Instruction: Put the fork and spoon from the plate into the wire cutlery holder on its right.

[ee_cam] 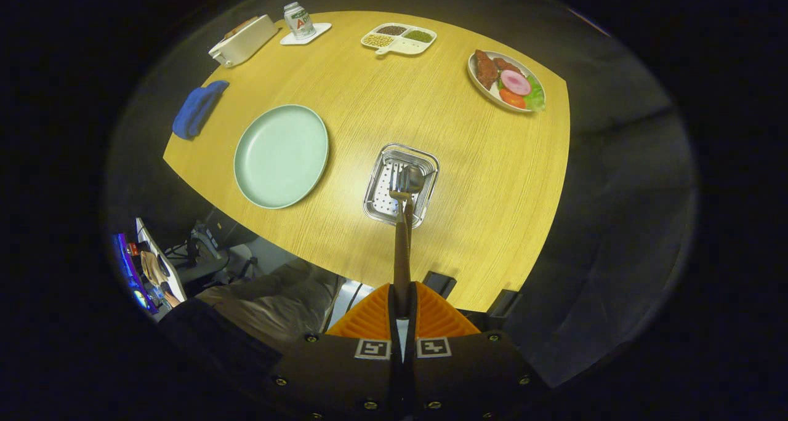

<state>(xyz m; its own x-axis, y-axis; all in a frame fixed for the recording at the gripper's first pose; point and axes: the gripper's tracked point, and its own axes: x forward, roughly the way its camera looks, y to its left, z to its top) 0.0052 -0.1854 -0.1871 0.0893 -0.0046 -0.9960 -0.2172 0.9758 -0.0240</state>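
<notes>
- Gripper view: the gripper [402, 307] has both fingers pressed together on the dark handles of the fork [398, 184] and spoon [412, 178], which stick straight out ahead of it.
- The heads of the fork and spoon hang over the wire cutlery holder [378, 208]; whether they touch it cannot be told.
- The pale green plate [281, 156] lies just left of the holder on the wooden table [486, 181].
- Beyond them are a blue cloth [198, 108], a can [299, 20], a divided dish [399, 38] and a plate of food [506, 80].
</notes>
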